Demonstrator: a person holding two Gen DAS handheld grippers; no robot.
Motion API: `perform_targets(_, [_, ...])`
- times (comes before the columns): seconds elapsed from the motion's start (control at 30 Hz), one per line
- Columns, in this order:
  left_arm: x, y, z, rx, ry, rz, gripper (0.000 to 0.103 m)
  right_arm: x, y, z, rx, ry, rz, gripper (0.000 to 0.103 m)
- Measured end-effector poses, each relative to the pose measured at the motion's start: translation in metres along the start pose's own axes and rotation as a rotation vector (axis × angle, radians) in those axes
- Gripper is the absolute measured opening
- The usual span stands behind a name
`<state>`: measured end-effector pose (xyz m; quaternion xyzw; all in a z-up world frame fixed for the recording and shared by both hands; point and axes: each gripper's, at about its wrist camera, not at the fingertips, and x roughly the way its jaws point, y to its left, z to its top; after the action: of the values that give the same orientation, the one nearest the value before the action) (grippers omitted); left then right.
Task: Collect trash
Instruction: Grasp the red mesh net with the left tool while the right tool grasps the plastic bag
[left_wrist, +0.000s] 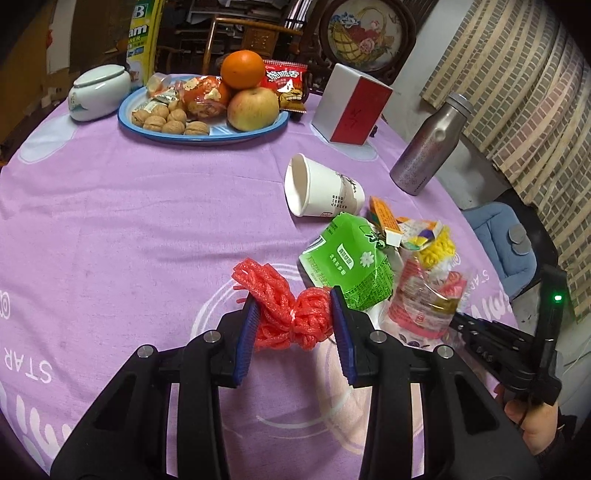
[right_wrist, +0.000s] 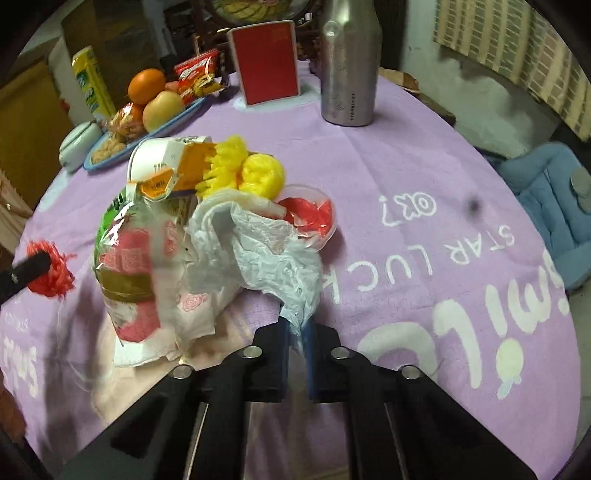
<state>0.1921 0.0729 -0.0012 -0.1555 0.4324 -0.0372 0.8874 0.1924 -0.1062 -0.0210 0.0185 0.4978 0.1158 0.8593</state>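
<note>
My left gripper (left_wrist: 293, 314) is shut on a red foam fruit net (left_wrist: 291, 314) and holds it just over the purple tablecloth (left_wrist: 129, 221). The net also shows at the left of the right wrist view (right_wrist: 51, 271). My right gripper (right_wrist: 297, 332) is shut on the edge of a white plastic bag (right_wrist: 258, 251). Around the bag lies a trash pile: a green packet (left_wrist: 343, 258), a clear wrapper with pink print (right_wrist: 129, 280), a yellow foam net (right_wrist: 255, 173), an orange carton (right_wrist: 184, 170), a tipped paper cup (left_wrist: 321, 192) and a clear lid with red inside (right_wrist: 314, 214).
A blue plate (left_wrist: 240, 134) of fruit, walnuts and snacks stands at the back, with a white lidded jar (left_wrist: 98, 92) beside it. A red-and-white box (left_wrist: 351, 107) and a steel bottle (left_wrist: 428, 147) stand at the back right. A blue cushioned chair (right_wrist: 546, 206) is beyond the table edge.
</note>
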Motion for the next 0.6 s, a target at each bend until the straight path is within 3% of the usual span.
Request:
perform_targets(0.17, [-0.005, 0.004, 0.002, -0.021, -0.006, -0.023, 0.039, -0.051, -0.020, -0.022, 0.087, -0.116, 0.062, 0.008])
perform_targets(0.27, [-0.006, 0.001, 0.001, -0.012, -0.013, -0.011, 0.039, -0.088, -0.045, -0.053, 0.133, -0.172, 0.074, 0.008])
perform_targets(0.53, [-0.031, -0.032, -0.010, 0.093, -0.073, -0.052, 0.039, -0.142, -0.089, -0.137, 0.194, -0.204, 0.099, 0.008])
perform_targets(0.6, [-0.042, -0.046, -0.016, 0.133, -0.087, -0.099, 0.039, -0.153, -0.092, -0.150, 0.191, -0.223, 0.091, 0.008])
